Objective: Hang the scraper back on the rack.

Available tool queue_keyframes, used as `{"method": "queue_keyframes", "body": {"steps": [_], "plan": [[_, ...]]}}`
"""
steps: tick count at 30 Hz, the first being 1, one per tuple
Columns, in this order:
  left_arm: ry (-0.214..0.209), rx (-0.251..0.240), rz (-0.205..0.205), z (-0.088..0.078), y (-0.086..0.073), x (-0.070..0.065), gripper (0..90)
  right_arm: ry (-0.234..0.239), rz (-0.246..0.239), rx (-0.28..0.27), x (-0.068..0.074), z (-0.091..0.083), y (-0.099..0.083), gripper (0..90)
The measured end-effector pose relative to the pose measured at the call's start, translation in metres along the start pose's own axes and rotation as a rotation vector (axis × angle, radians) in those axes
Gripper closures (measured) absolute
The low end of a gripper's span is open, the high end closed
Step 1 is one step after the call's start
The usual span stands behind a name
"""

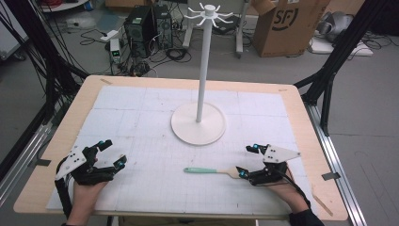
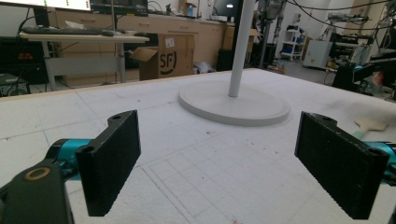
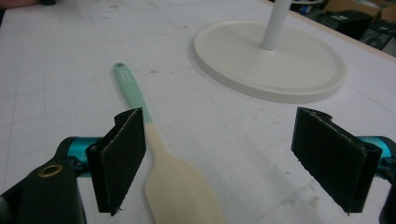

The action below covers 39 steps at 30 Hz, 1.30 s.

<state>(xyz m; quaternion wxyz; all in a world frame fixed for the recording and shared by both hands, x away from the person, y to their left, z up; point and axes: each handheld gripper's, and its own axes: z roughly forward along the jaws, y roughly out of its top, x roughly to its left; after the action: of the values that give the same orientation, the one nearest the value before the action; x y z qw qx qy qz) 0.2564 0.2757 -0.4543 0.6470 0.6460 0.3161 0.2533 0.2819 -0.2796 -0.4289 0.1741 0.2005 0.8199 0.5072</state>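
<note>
Spatula [image 3: 161, 158] lies beside the open right gripper's [image 3: 233, 161] jaw.

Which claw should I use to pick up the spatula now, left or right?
Right. The right claw is open with the spatula lying beside one jaw; the left claw, also open, sits far across the mat.

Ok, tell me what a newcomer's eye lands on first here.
First the tall white hook stand, rising from its round base at the middle of the table. Next the spatula, mint handle and cream blade, lying flat nearer the person, its blade beside the open right gripper. The left gripper, also open, sits at the table's near left.
</note>
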Motion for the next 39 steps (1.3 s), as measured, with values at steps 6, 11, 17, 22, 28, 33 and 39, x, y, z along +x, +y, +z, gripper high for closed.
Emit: {"method": "queue_keyframes", "body": {"steps": [6,11,17,22,28,33,39], "plan": [[0.002,0.003,0.003,0.000,0.000,0.000,15.6,0.108,-0.043,0.071,0.008,0.024,0.008,18.7],[0.002,0.005,0.005,0.000,0.000,0.000,15.7,0.161,-0.062,0.129,0.012,0.041,0.010,24.9],[0.003,0.005,0.004,0.000,0.000,0.000,15.9,0.205,-0.054,0.164,0.009,0.049,0.008,38.3],[0.003,0.007,0.005,0.000,0.000,0.000,16.0,0.227,-0.064,0.201,0.010,0.053,0.006,49.8],[0.003,0.009,0.003,0.000,0.000,0.000,16.2,0.248,-0.073,0.238,0.011,0.059,0.005,59.7],[0.002,0.010,0.005,0.000,0.000,0.000,16.3,0.264,-0.080,0.252,0.013,0.060,0.005,66.9],[0.001,0.010,0.006,0.001,0.000,0.000,16.6,0.269,-0.066,0.274,0.012,0.062,0.008,78.1]]}}
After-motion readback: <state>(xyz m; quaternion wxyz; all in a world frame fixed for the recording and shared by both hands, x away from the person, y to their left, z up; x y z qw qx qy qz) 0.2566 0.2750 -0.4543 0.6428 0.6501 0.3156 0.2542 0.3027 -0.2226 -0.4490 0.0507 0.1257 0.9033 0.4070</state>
